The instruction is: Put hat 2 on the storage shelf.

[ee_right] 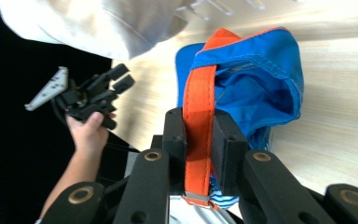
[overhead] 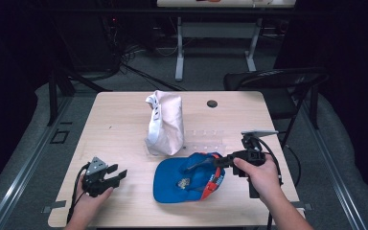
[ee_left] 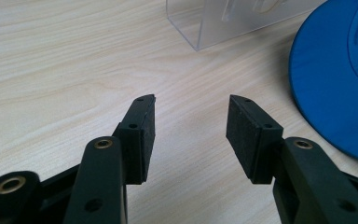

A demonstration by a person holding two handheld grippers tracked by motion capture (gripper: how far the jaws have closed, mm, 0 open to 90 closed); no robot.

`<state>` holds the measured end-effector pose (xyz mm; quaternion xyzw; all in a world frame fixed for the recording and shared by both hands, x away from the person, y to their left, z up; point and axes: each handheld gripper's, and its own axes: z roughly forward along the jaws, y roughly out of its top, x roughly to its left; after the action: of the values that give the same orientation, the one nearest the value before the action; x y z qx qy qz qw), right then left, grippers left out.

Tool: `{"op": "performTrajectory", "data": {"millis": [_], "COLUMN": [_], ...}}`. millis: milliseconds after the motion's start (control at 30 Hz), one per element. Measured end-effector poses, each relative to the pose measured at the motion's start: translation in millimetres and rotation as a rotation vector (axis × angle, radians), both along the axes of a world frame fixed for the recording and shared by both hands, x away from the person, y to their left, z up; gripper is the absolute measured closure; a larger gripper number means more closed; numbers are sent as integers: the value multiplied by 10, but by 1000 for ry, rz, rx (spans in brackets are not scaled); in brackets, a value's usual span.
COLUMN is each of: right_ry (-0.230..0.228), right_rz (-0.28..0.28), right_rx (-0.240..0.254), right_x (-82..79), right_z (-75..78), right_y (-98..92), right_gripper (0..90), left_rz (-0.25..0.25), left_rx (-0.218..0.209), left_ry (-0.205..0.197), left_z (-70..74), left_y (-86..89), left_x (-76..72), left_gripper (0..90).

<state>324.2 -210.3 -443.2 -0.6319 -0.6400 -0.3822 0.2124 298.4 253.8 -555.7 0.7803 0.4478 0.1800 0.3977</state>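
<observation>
A blue cap (overhead: 182, 182) with an orange strap (ee_right: 198, 107) lies on the wooden table (overhead: 124, 120), near its front edge and right of centre. My right gripper (overhead: 216, 162) comes in from the right and is shut on that strap, lifting the cap's back edge a little. In the right gripper view the strap runs straight between the pads of my right gripper (ee_right: 198, 119), with the cap's blue crown (ee_right: 261, 79) hanging beyond. My left gripper (overhead: 116, 175) rests at the front left, apart from the cap. Its jaws stand open over bare wood in the left gripper view (ee_left: 191, 126), and the cap's brim (ee_left: 335, 88) lies to their right.
A white fabric bag (overhead: 165, 122) stands upright mid-table behind the cap. A clear plastic stand (overhead: 205, 141) sits to its right, and its corner (ee_left: 214, 23) lies ahead of the left jaws. A small dark disc (overhead: 212, 103) lies far back. A black chair (overhead: 278, 86) stands off the right rear corner.
</observation>
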Motion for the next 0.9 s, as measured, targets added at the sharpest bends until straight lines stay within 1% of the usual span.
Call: {"op": "performTrajectory", "data": {"millis": [67,100,133,200,300,333,367,433,467,500,567,600,633,667,700,733,800,867,900], "right_ry": [1,0,1,4,3,12,18,21,26,23,14,11,6,-3,-7,-14,-28,-40,-44], "right_rz": [14,14,15,23,32,33,30,34,46,43,53,40,53,49,54,46,55,51,53], "right_rx": [9,23,26,41,75,95,125,180,200,217,228,232,232,234,235,243,257,271,267], "right_x": [16,25,31,48,78,86,91,96,98,97,100,98,105,108,113,113,119,122,126], "right_z": [50,82,101,149,213,234,246,264,276,291,334,365,394,427,469,513,601,674,709], "right_y": [9,26,36,57,84,87,94,111,119,137,159,179,174,179,176,181,171,167,160], "right_gripper": [775,776,775,775,775,775,776,776,776,776,776,776,776,776,776,776,776,776,776], "left_rz": [-1,0,-1,0,2,1,-1,4,7,9,9,9,7,10,10,10,9,10,10], "left_rx": [0,-1,3,0,0,2,5,-3,-5,-5,-6,-5,-4,-8,-7,-7,-7,-8,-7], "left_ry": [-2,-3,4,3,-1,2,-3,-11,-9,-9,-10,-10,-8,-15,-14,-14,-15,-15,-14], "left_z": [7,9,14,9,15,22,27,22,22,21,21,22,26,21,22,22,23,22,22], "left_y": [3,4,9,10,9,12,18,23,25,27,28,29,30,28,29,29,32,32,32], "left_x": [-2,-2,-2,0,-3,-6,-6,-3,-3,-2,-3,-4,-5,-5,-6,-7,-6,-4,-4], "left_gripper": [526,526,526,526,526,526,526,527,527,527,527,527,527,527,526,527,526,526,526]}}
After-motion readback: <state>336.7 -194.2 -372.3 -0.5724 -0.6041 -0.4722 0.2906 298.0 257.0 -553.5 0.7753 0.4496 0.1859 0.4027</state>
